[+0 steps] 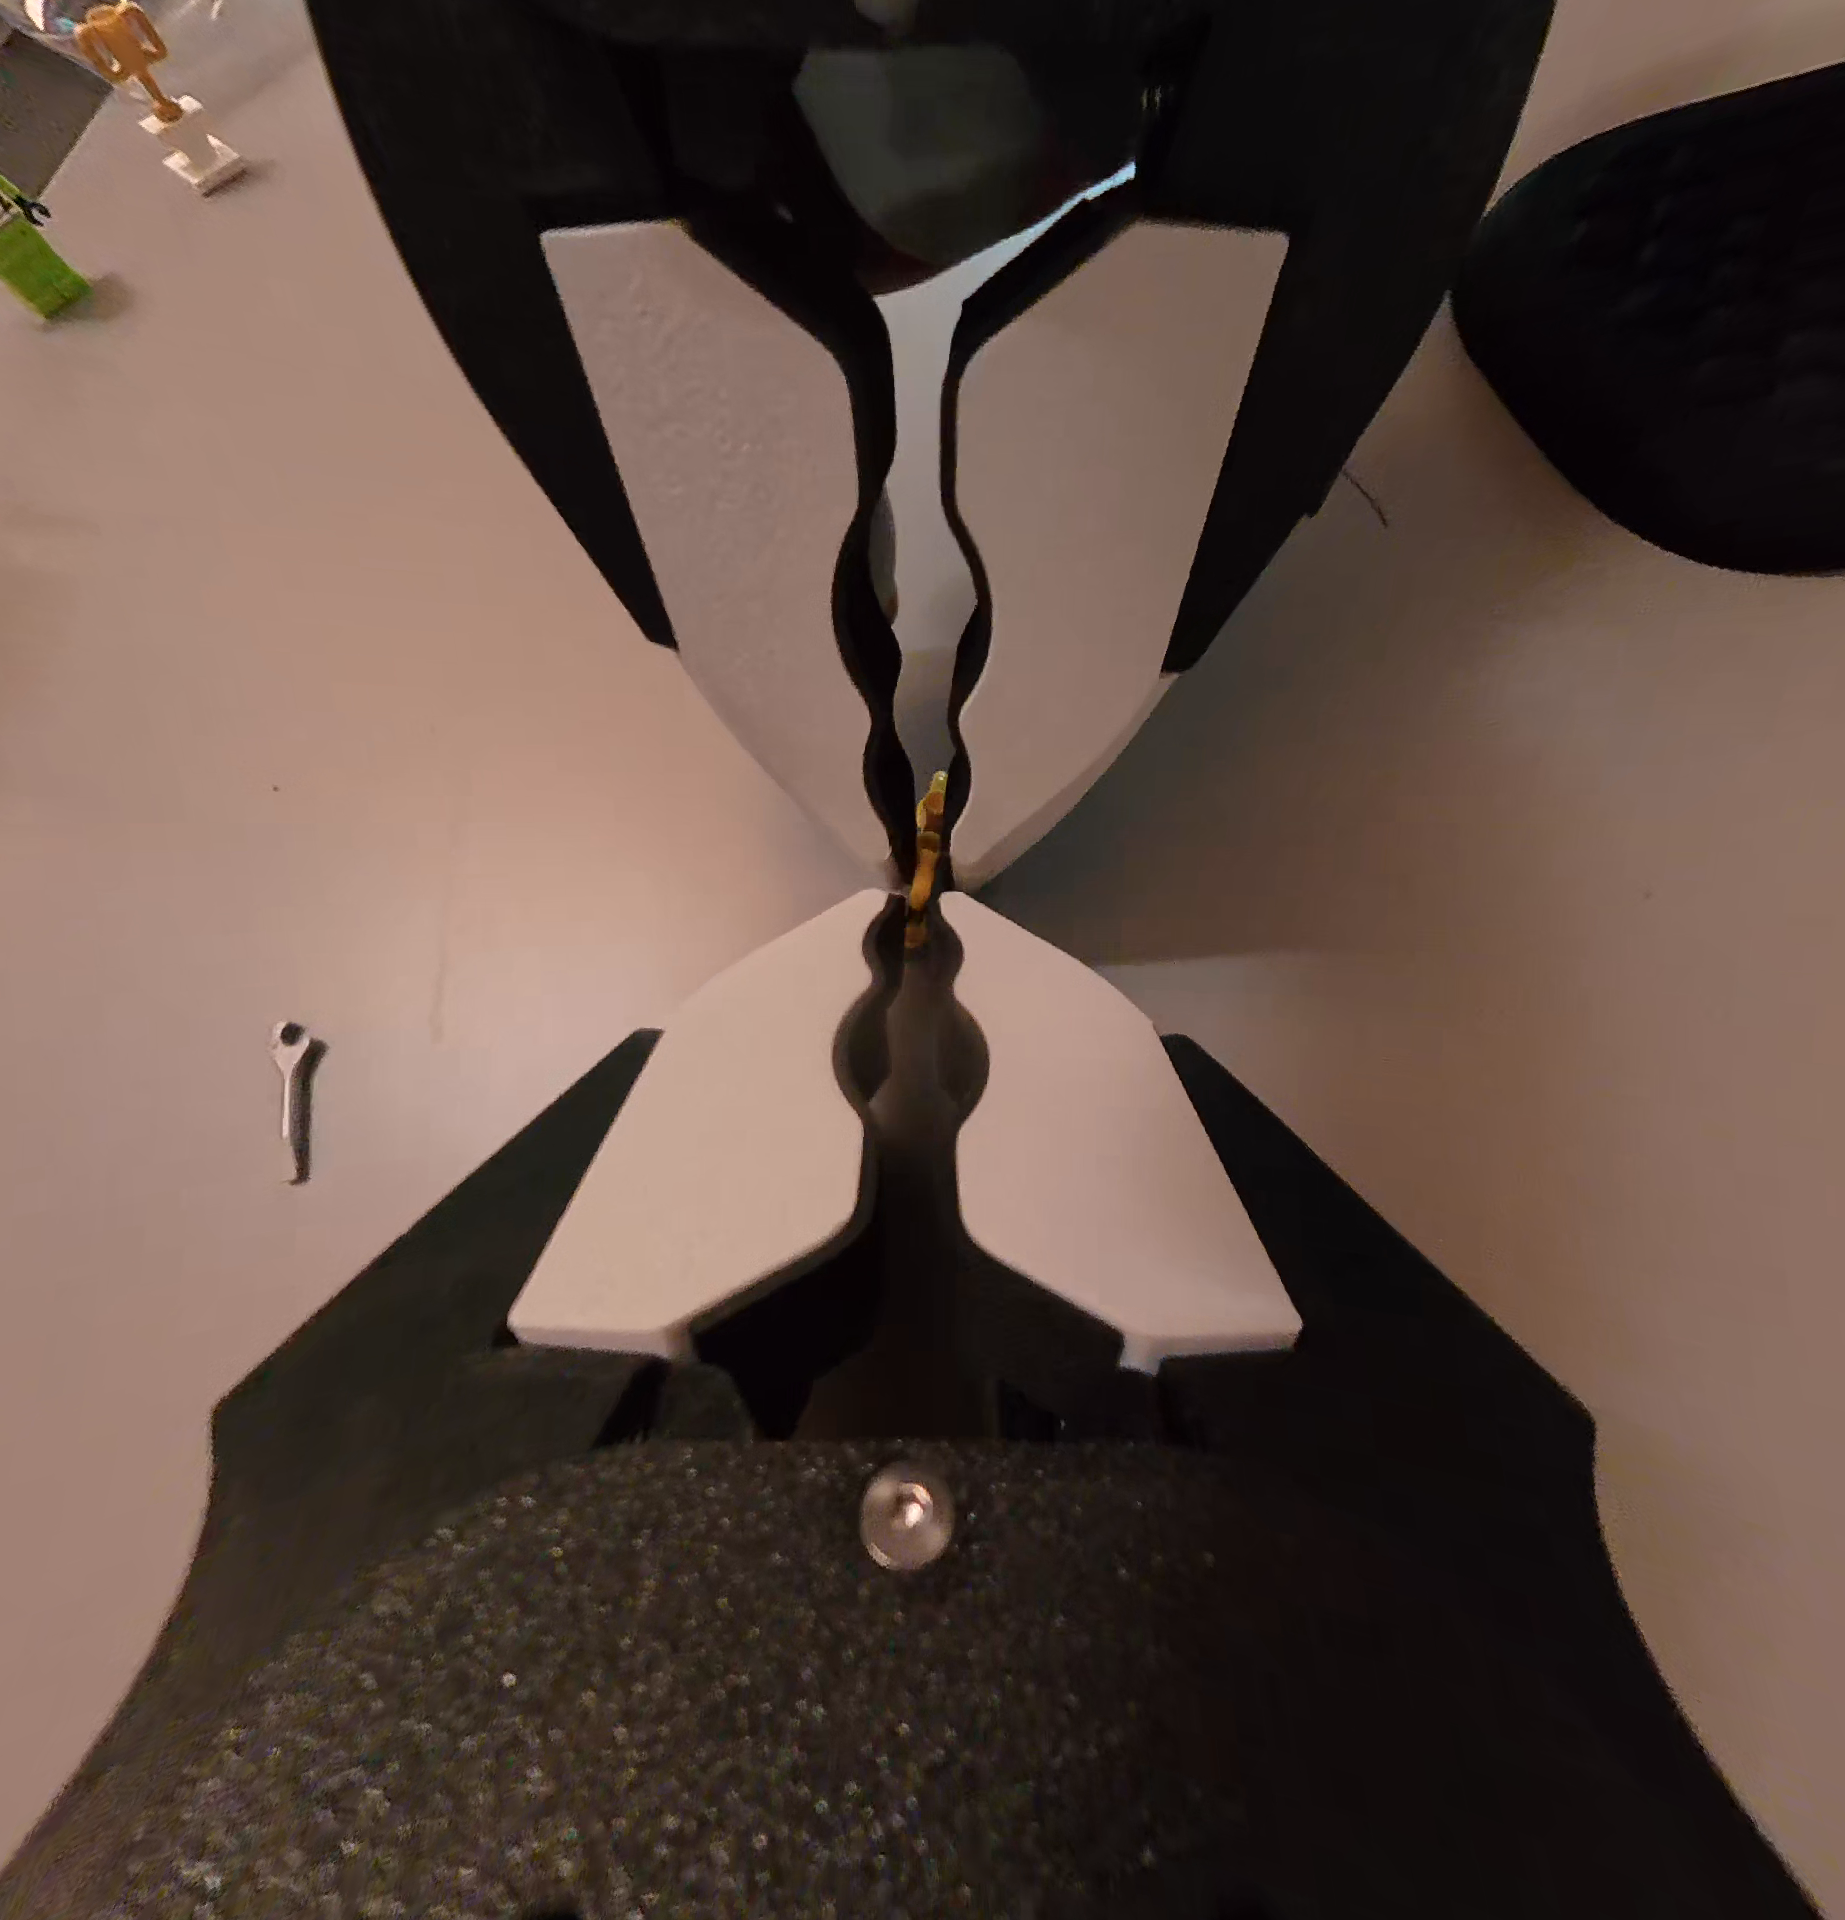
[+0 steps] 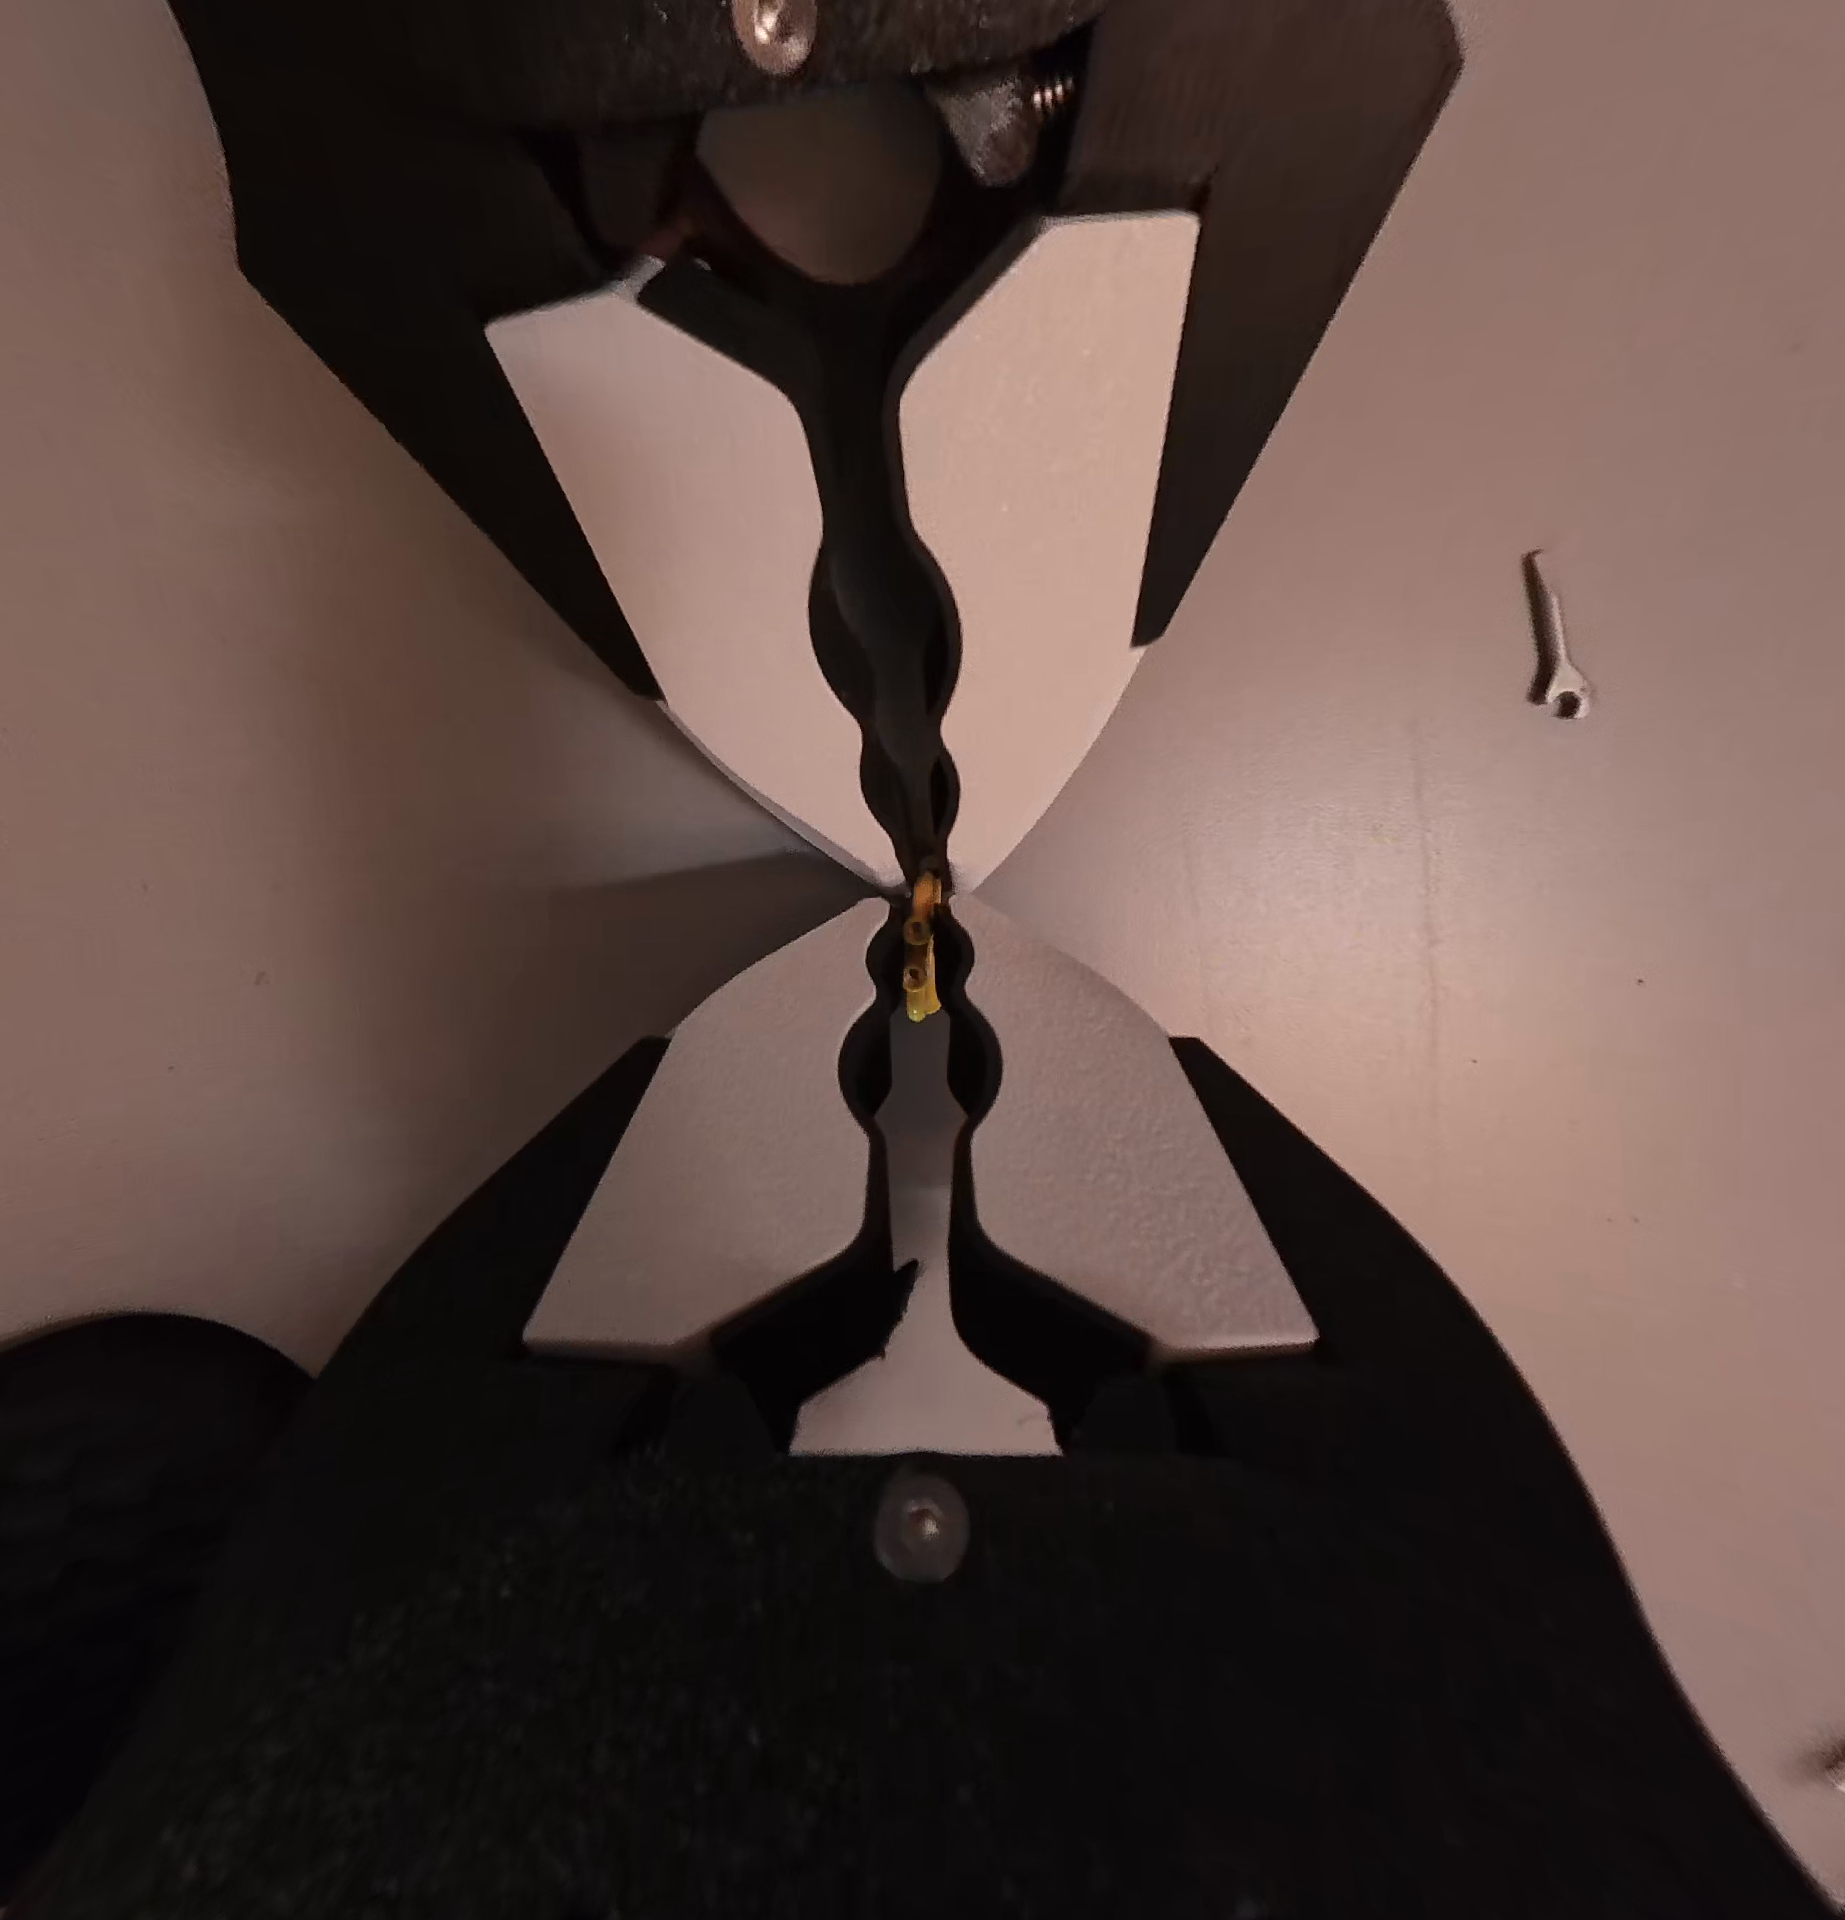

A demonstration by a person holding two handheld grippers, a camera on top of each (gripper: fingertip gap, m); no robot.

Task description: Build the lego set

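grainy black foam body of the left gripper [image 1: 913,914] fills the near frame; its white-faced fingers [image 1: 752,1174] converge to a narrow pinch on a small mustard-yellow lego piece [image 1: 926,847]. right gripper [image 2: 923,935] meets it tip to tip from the opposite side, fingers likewise nearly together, clamping the same yellow piece [image 2: 920,966], which stands out past its tips into the left gripper's. both tools lie low over the pale matte tabletop [image 1: 326,675]. small white curved lego part [image 1: 292,1091] lies apart on the table to the left. far corner: tan figure on a white base [image 1: 144,73] and a lime-green brick assembly [image 1: 24,255]. dark rounded object [image 1: 1687,343] at right, unidentifiable
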